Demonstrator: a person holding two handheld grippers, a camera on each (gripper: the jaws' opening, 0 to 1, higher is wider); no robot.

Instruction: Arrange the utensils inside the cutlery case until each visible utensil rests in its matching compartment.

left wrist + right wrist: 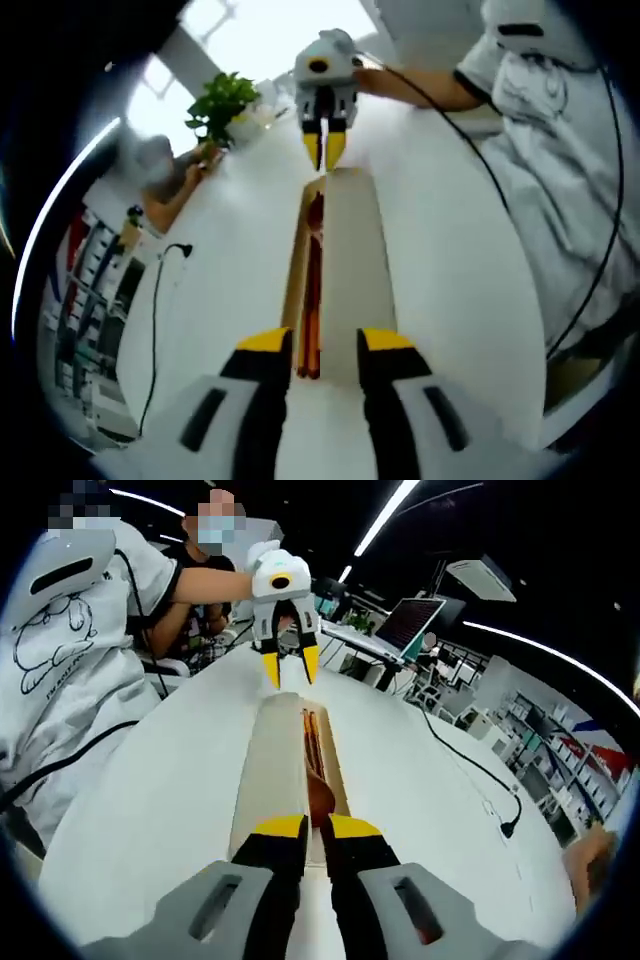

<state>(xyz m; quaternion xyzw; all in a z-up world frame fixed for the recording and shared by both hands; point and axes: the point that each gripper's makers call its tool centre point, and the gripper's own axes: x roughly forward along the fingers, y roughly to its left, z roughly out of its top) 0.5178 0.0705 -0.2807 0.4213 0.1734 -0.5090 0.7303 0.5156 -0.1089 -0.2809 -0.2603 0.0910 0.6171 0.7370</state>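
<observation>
The broad white counter [450,270] carries everything; a black cable [470,765] trails across it and a green potted plant [225,105] stands near its far edge in the left gripper view.

Lengthwise on the counter, between the two grippers, lies the long, narrow beige cutlery case [352,255], with a wide flat panel along one side and an open slot along the other. It looks like a light, rigid box that would slide easily on the smooth counter if nudged, so it is best steadied by an end wall.

In the slot lie slim reddish-brown utensils [316,750], apparently wood: a pair of chopstick-like sticks and what looks like a spoon bowl at the near end in the right gripper view. Judged from this, they are light, stiff and somewhat slick, likely to roll or pivot if pinched off-centre. A hold across the handle near the middle would serve better than one at the bowl or the tips. Whether each sits in its proper compartment cannot be told.

The left gripper [325,345] hovers at one end of the case, its yellow-tipped black fingers [265,345] spread wide and empty. The right gripper [316,828] is at the opposite end, its fingers [278,830] drawn narrow over the spoon-like end; whether they actually pinch it cannot be told.
</observation>
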